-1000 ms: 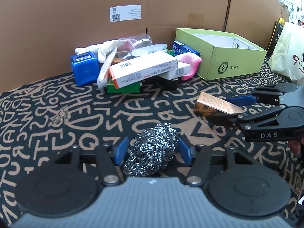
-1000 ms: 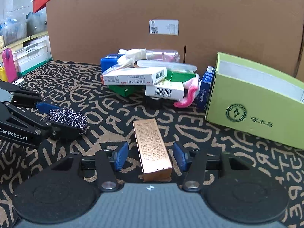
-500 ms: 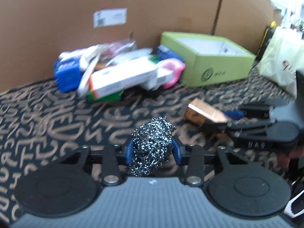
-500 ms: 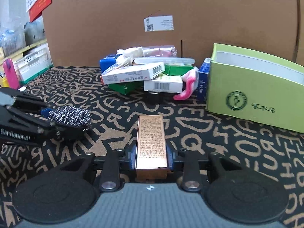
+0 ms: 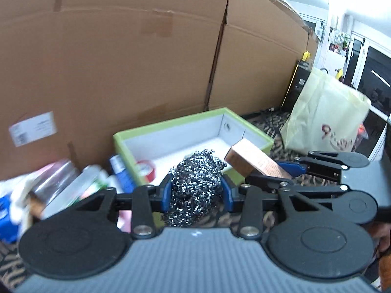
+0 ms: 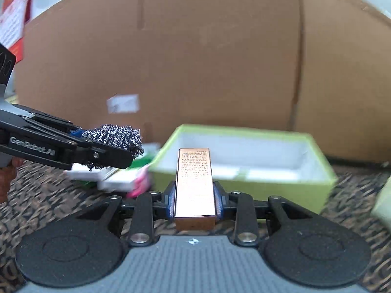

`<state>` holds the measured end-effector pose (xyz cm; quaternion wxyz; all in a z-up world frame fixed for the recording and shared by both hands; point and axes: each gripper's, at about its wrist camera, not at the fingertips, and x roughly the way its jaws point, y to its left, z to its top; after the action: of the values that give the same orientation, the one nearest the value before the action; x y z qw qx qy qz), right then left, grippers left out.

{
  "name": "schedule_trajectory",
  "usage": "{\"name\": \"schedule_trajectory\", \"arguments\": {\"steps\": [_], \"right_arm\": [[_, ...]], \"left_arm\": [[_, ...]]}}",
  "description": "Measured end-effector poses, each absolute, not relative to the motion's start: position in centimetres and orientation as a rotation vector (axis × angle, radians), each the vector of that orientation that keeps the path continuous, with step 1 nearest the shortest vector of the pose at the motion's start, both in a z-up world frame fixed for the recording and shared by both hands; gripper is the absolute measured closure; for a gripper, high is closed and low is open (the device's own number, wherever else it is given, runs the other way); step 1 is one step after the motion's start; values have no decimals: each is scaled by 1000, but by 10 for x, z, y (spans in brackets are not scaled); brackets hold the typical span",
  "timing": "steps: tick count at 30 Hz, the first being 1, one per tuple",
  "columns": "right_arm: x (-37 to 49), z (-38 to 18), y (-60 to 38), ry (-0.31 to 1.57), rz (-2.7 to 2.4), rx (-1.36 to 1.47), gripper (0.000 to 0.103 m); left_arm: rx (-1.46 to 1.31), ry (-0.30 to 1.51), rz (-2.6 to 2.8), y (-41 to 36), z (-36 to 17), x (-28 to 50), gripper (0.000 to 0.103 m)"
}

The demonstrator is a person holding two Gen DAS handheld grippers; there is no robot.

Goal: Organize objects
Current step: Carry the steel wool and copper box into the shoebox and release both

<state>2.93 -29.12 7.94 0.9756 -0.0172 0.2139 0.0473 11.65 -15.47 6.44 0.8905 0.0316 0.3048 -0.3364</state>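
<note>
In the left wrist view, my left gripper (image 5: 196, 191) is pinching the steel wool scourer (image 5: 195, 183): both blue pads press into its sides, and the jaws have just been closing onto it. The scourer hangs clear of the patterned cloth (image 5: 9, 266), in front of the near wall of the green box (image 5: 171, 127). That box stands open; a red-and-white roll (image 5: 146, 169) lies in its near left corner, though motion blur leaves me unsure what it is. The loose pile of cartons (image 5: 73, 188) sits to the left of the box. My right gripper (image 5: 281, 171) enters from the right with the copper carton (image 5: 254, 162) clamped, its free end over the box's near right corner. In the right wrist view, the right gripper (image 6: 194, 202) has likewise just been closing, and its pads are pressed against the long sides of the copper carton (image 6: 194, 183), which points toward the green box (image 6: 244, 188). The left gripper (image 6: 110, 149) holds the scourer (image 6: 114, 138) at the left, above the pile. I judge the step in hand to be the carry to the box. The next move calls for bringing each item over the open interior, lowering it, then spreading the jaws, one side at a time to avoid the grippers colliding.
</note>
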Motion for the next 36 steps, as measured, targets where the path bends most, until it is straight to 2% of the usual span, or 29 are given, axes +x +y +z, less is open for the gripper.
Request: {"name": "schedule_trajectory", "arguments": {"steps": [7,14,19,21,22,23,24,25,26,28,32,36], "right_arm": [[91,87,-336,452,-49,-53,69],[152,52,-371,586,-107,-15,69],[176,32,-381,657,-108,2,69],[183,28,-381,673,-102,1,69],[185,26,-382,682,-96,7,68],[186,26,-382,692,-96,15,62],[184,27,-383,693,-103,21,56],[180,31,-384,672,-104,26,48],[173,37,-384,639,-102,28,46],[161,50,-384,583,-119,15,42],[123,72,-372,477,-121,-21,30],[89,82,-359,422,-87,7,27]], "left_arm": [[80,713,-630,-217,36,197,63],[97,810,-575,-249,-8,250,63],[120,816,-565,-260,-22,265,60],[115,805,-574,-262,-24,267,54],[104,795,-596,-261,-23,266,42],[90,784,-623,-260,-21,264,31],[75,765,-638,-258,-18,259,27],[66,738,-631,-256,-13,253,8],[63,707,-609,-254,-8,246,0],[64,630,-582,-248,2,231,0],[35,589,-584,-226,16,199,0],[-12,580,-559,-201,29,178,0]]}}
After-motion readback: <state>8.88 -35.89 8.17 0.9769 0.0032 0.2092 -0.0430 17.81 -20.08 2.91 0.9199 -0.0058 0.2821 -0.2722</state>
